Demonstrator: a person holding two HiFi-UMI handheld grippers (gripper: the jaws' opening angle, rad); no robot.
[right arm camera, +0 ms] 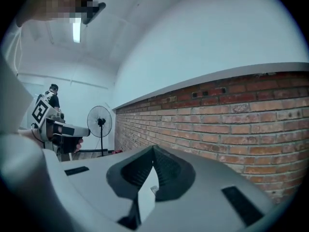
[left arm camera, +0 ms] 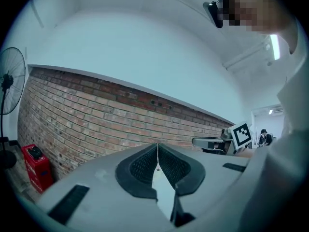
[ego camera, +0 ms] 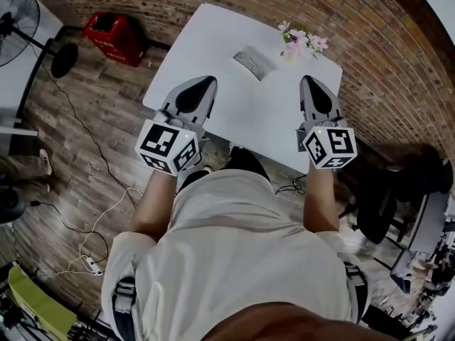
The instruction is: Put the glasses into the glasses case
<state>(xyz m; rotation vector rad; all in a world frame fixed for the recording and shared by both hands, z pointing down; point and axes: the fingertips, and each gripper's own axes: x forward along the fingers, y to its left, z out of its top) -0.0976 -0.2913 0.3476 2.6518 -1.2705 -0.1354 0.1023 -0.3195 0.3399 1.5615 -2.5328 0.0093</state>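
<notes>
Evidently nothing was gripped yet: the left gripper point(ego camera: 208, 82) and right gripper point(ego camera: 308, 80) hovered empty, jaws pressed together, over the table's point(ego camera: 213, 38) near edge. The grey glasses case point(ego camera: 254, 62) (glasses themselves indiscernible) lay farther back, near the flowers point(ego camera: 298, 41). Opening the jaws before reaching would likely serve best.

Pink flowers point(ego camera: 298, 41) sit on the white table point(ego camera: 213, 41); a red box point(ego camera: 114, 38) and fan point(ego camera: 15, 16) stand on the floor.
</notes>
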